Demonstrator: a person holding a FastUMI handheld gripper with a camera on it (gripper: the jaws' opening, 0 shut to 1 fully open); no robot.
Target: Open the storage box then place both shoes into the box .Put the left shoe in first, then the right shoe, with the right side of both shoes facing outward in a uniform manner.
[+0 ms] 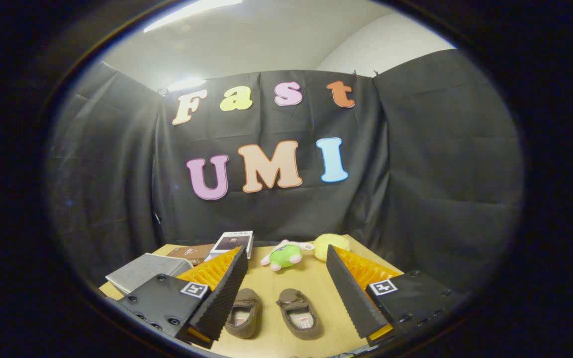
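**Fingers spread above two shoes on the worktop**

The gripper [286, 293] hangs nearest, its fingers [227, 293] spread wide and holding nothing. Beneath it the wooden worktop [316, 278] is cut off at its near edge. Toward the left edge, the grey storage box [142, 273] sits partly hidden behind the left finger, lid down. Between the fingers lie the two brown shoes, left shoe [244, 313] and right shoe [299, 313], side by side. Along the far edge: a brown carton [192, 252], a white box [234, 242], a green plush toy [285, 254] and a yellow plush [330, 244], half hidden.
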